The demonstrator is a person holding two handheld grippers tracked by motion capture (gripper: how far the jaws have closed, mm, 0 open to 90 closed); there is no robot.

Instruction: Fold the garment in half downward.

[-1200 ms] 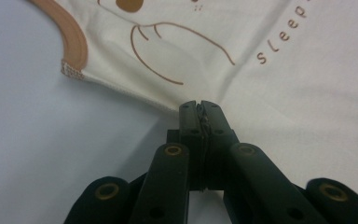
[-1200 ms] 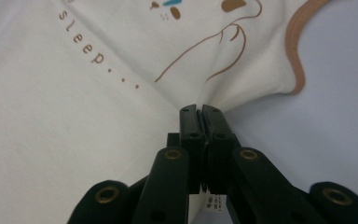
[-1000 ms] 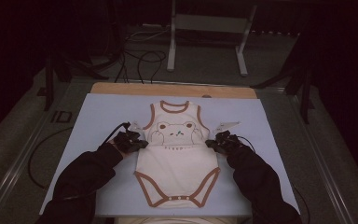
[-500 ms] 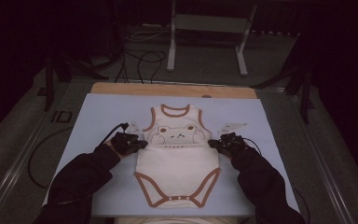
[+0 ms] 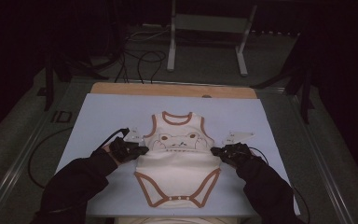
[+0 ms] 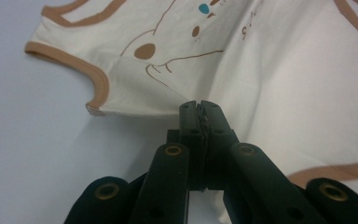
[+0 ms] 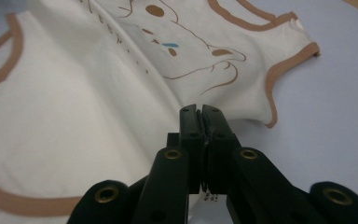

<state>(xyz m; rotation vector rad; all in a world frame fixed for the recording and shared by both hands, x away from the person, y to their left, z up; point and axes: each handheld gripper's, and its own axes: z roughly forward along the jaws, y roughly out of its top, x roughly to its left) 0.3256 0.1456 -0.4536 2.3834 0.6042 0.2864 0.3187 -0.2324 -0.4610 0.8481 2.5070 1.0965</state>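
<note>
Dark surroundings frame a pale blue table cover (image 5: pixel 98 121) laid over a wooden tabletop (image 5: pixel 172 89), with cables and a metal stand on the floor at the far side. At the centre of the cover lies a cream sleeveless baby bodysuit (image 5: pixel 177 161) with brown trim and a bear-face print on the chest, its neck opening toward the far edge and its snap crotch toward the near edge. A person's dark-sleeved forearms come in from the near side, each hand carrying a gripper. On the left, the left gripper (image 5: pixel 141 150) meets the bodysuit's left side seam just below the armhole; in the left gripper view its black jaws are pressed together on the fabric edge (image 6: pixel 199 106). On the right, the right gripper (image 5: pixel 216 151) does the same at the right side seam, jaws clamped on the cloth edge in the right gripper view (image 7: pixel 200 111). Across the chest the fabric rises in a ridge between the two pinch points, while the lower half rests flat. Pinching both seams at matching height probably lets the person lift and fold the garment evenly across its width. Two small pale tags (image 5: pixel 239 137) lie on the cover beside the grippers.
</note>
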